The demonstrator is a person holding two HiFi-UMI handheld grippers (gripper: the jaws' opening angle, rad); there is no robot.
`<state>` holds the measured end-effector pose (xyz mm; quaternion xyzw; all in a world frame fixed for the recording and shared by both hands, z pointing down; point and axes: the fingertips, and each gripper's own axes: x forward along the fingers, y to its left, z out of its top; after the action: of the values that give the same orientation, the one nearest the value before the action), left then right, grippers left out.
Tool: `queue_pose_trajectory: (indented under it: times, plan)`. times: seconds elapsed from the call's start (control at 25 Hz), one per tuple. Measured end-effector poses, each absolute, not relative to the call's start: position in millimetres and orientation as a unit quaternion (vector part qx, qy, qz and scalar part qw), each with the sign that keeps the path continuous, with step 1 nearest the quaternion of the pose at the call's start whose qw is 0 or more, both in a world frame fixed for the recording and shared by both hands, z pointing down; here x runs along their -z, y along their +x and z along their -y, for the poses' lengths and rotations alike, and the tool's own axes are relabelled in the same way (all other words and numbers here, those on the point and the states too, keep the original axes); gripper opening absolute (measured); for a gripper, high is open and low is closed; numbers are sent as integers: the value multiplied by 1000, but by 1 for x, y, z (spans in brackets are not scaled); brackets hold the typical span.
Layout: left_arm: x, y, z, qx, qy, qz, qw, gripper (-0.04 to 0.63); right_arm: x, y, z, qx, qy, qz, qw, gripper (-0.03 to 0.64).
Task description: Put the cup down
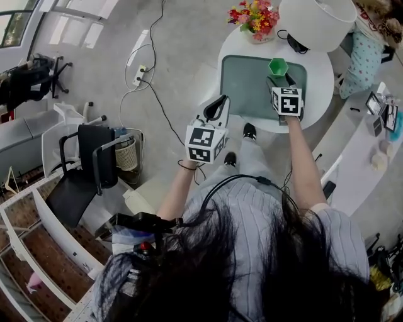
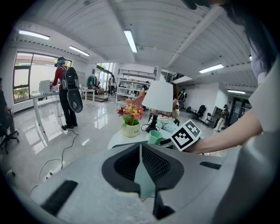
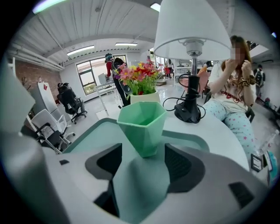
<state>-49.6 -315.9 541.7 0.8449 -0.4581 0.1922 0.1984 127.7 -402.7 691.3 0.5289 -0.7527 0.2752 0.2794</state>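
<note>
The faceted green cup (image 1: 278, 65) (image 3: 142, 124) stands upright on the grey-green tray (image 1: 242, 82) (image 3: 87, 135) of the round white table (image 1: 318, 78). My right gripper (image 1: 281, 78) (image 3: 143, 152) is open. Its dark pads (image 3: 109, 164) flank the cup's narrow base with a small gap on each side. My left gripper (image 1: 217, 107) (image 2: 140, 151) is shut with nothing in it, held off the table's near left edge above the floor. In the left gripper view the cup (image 2: 154, 137) shows just left of the right gripper's marker cube (image 2: 187, 134).
A vase of flowers (image 1: 255, 17) (image 3: 140, 83) and a white lamp (image 1: 318, 22) (image 3: 192, 26) with its cable stand on the table's far side. A person (image 3: 227, 96) sits behind the table. Chairs (image 1: 85, 170) and floor cables (image 1: 151, 82) lie to the left.
</note>
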Motion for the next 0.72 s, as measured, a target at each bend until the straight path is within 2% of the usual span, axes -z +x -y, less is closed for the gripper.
queue_pose_trajectory:
  times: [0.4, 0.72]
  plan:
    - [-523, -64, 289, -176, 848, 465, 183, 27, -632, 134, 359, -282, 568, 749, 191, 301]
    - [-513, -71, 261, -164, 856, 459, 174, 28, -582, 113, 314, -260, 570, 764, 155, 295]
